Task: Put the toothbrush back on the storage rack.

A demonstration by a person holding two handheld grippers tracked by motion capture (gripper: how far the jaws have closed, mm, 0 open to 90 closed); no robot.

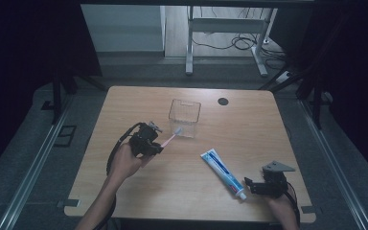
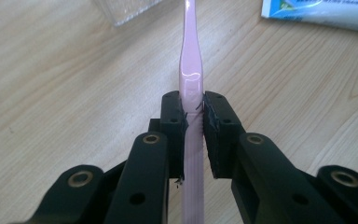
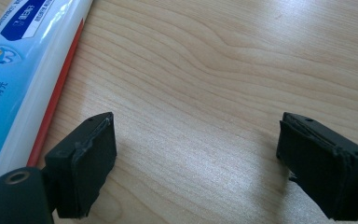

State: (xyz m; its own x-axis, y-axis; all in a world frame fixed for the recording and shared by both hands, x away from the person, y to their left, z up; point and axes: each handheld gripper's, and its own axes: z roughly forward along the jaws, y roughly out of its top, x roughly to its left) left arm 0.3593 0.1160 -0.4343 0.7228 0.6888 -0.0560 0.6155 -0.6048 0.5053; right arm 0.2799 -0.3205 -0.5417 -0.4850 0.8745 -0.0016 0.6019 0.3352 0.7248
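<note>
- My left hand-held gripper (image 1: 159, 146) is clenched on the pink toothbrush (image 2: 189, 70), pads pressing the handle from both sides partway along it, so the brush runs straight out ahead in line with the jaws.
- Gripped that way, the bristle end (image 1: 178, 131) leads and sits right at the near wall of the clear plastic box (image 1: 184, 118), which stands open-topped mid-bench; I judge the brush is meant to go into it.
- My right hand-held gripper (image 3: 193, 154) is released, jaws wide with bare wood between them, resting low on the bench (image 1: 249, 120).
- The toothpaste tube (image 1: 223, 172) lies flat just beside it, cap toward me, within easy reach for later.
</note>
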